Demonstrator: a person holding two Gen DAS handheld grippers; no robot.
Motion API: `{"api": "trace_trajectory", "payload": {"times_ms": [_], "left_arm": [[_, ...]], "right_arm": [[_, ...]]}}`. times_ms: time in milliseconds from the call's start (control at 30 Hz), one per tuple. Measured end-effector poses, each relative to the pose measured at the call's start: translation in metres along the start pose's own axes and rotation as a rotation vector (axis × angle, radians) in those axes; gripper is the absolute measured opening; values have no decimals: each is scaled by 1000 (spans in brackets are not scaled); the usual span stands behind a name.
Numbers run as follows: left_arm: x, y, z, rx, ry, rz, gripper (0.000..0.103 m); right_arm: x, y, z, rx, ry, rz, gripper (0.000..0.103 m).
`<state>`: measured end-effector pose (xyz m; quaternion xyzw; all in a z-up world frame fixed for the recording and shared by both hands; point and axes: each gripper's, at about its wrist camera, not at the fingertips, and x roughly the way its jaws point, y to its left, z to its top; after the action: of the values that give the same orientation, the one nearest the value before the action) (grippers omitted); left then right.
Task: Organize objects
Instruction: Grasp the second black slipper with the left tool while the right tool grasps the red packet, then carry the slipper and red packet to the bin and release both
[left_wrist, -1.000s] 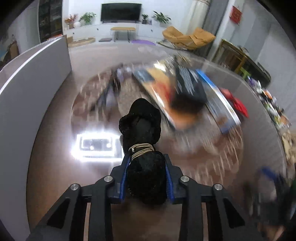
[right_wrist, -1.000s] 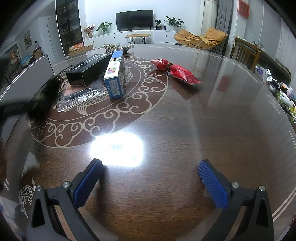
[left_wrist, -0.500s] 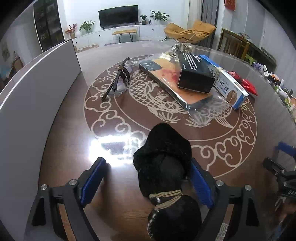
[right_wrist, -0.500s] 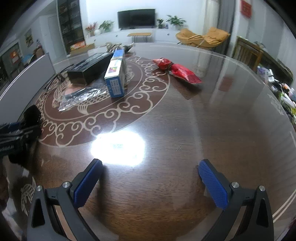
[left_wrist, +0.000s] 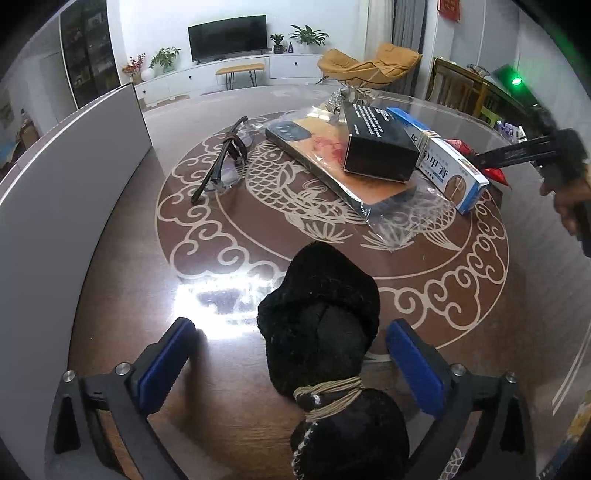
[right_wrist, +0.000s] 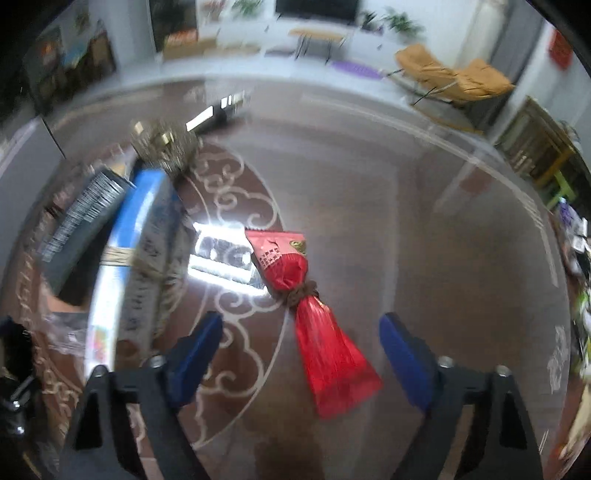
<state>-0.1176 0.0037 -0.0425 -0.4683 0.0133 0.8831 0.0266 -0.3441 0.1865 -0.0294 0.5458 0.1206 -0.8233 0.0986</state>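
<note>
Both hand-held grippers gaping: left (left_wrist: 288, 365) straddles black fuzzy tied pouch (left_wrist: 325, 343); right (right_wrist: 299, 354) over red foil tied packet (right_wrist: 317, 325) at 12 o'clock. I risk foil slipping.

Your left gripper (left_wrist: 288, 363) now stands wide open around the black pouch (left_wrist: 325, 332), which it gripped a second ago; the pouch rests on the table (left_wrist: 122, 266) near its front edge. Your right gripper (right_wrist: 301, 354), still spread, has swung from bare tabletop to straddle the red bag (right_wrist: 321, 328) lying toward the table's middle.
</note>
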Motion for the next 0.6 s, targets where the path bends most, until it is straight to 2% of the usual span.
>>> {"api": "trace_trajectory", "payload": {"times_ms": [33, 133, 167, 200, 333, 600], "left_arm": [[0, 0, 0, 0, 0, -1, 103], [-1, 0, 0, 0, 0, 0, 103], [-1, 0, 0, 0, 0, 0, 103], [-1, 0, 0, 0, 0, 0, 103], [-1, 0, 0, 0, 0, -1, 103], [-1, 0, 1, 0, 0, -1, 103]], "right_arm": [[2, -2, 1, 30, -28, 40, 69], [2, -4, -3, 99, -58, 55, 40], [1, -4, -5, 108, -62, 51, 26], [0, -3, -9, 117, -66, 52, 22], [-12, 4, -37, 139, -86, 27, 22], [-62, 48, -151, 172, -175, 0, 22]]}}
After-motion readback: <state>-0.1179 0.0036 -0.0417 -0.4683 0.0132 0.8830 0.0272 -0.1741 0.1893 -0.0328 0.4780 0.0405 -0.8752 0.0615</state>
